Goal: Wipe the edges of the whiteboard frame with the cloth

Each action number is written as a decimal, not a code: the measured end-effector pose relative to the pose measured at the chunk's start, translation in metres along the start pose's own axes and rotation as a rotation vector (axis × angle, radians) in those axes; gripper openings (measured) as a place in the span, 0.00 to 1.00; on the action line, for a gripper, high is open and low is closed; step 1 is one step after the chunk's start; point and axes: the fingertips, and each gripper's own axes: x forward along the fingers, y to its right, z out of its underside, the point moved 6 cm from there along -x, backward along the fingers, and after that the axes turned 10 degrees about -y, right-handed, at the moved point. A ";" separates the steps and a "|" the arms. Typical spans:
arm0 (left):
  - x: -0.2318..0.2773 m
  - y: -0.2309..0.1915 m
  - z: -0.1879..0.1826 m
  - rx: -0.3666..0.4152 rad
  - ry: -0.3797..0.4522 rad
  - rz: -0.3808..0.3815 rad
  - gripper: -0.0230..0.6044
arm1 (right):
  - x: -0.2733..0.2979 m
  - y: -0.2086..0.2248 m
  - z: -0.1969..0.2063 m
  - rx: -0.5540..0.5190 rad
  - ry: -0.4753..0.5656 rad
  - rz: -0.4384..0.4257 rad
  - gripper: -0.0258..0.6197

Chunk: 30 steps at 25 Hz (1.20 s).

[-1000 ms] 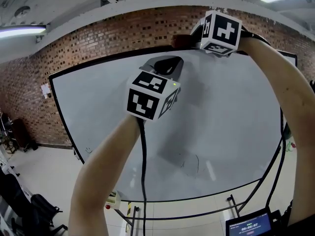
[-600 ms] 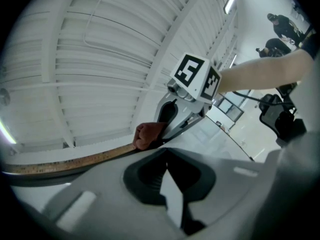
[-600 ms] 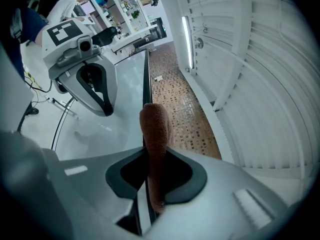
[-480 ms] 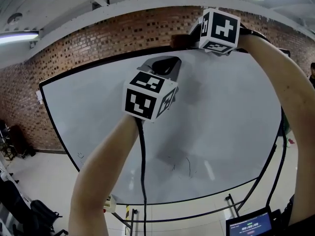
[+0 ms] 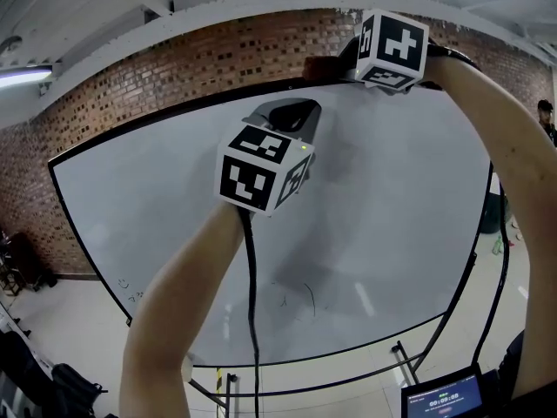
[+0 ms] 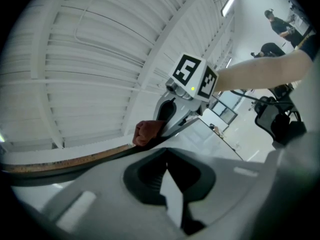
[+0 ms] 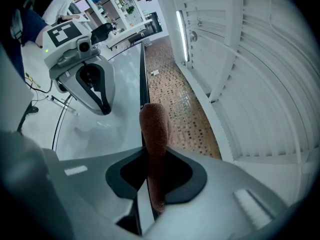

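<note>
A large whiteboard (image 5: 174, 207) in a thin black frame (image 5: 218, 103) stands before a brick wall. My right gripper (image 5: 335, 66) is up at the frame's top edge, shut on a rust-brown cloth (image 5: 318, 67) that lies against that edge. In the right gripper view the cloth (image 7: 155, 129) sticks out between the jaws of the right gripper (image 7: 150, 174) onto the frame (image 7: 143, 74). My left gripper (image 5: 296, 111) hovers in front of the board just below the top edge, shut with nothing in it. The left gripper view shows the cloth (image 6: 148, 132) on the frame (image 6: 90, 161), beyond the left gripper (image 6: 170, 184).
The brick wall (image 5: 174, 68) runs behind the board under ceiling lights. Faint scribbles (image 5: 300, 299) mark the board's lower middle. Black stand legs (image 5: 409, 360) and a small screen (image 5: 444, 399) sit at the bottom right. A person (image 5: 546, 111) stands far right; bags (image 5: 70, 381) lie at the lower left.
Both grippers and the cloth have slid to the right along the board's top edge; in the head view the board's left corner has drifted further left.
</note>
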 end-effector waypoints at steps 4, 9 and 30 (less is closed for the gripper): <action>0.025 0.023 -0.010 -0.003 0.006 0.010 0.04 | -0.004 0.003 0.036 0.002 -0.014 0.005 0.14; 0.038 0.039 -0.013 -0.012 0.020 0.029 0.04 | -0.004 0.003 0.056 0.012 -0.028 0.017 0.14; 0.102 0.125 -0.027 -0.082 0.105 0.203 0.04 | -0.022 0.017 0.167 0.136 -0.039 0.058 0.14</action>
